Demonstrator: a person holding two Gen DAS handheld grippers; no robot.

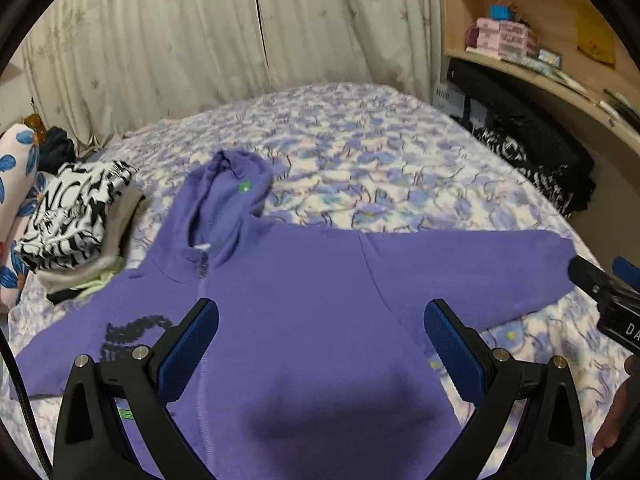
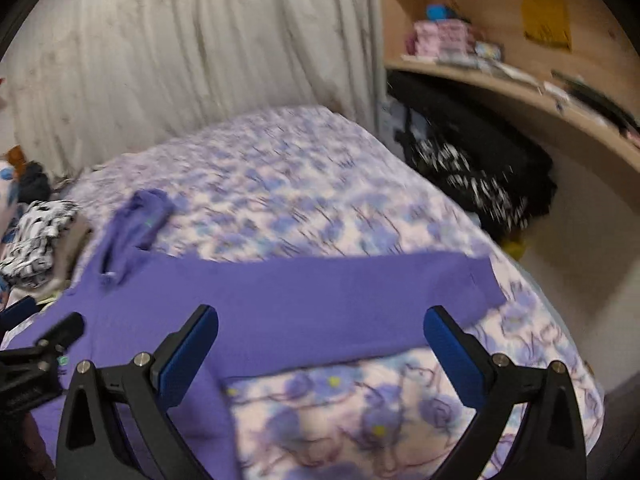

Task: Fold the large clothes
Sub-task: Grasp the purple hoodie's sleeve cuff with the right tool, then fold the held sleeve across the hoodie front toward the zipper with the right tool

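A purple zip-up hoodie (image 1: 304,292) is spread flat, front side up, on a bed (image 1: 360,152) covered with a blue-and-white flowered sheet. Its hood (image 1: 232,184) is laid toward the far end of the bed, and one sleeve (image 1: 472,268) is stretched straight out to the right.

The left claw (image 1: 321,316) is held wide, with nothing between its blue-padded fingers (image 1: 188,352), above the body of the hoodie. The right claw (image 2: 321,320) is likewise spread wide and grips nothing; it is positioned over the outstretched sleeve (image 2: 360,292), near the cuff. Whether either claw touches the cloth cannot be told.

A stack of folded clothes (image 1: 76,216), topped by a black-and-white printed garment, is seen just beside the hoodie's left shoulder. Pale curtains (image 1: 224,36) are hung behind the bed, and a wooden shelf (image 1: 532,64) with small boxes is fixed at the right. The right-wrist view is blurred.
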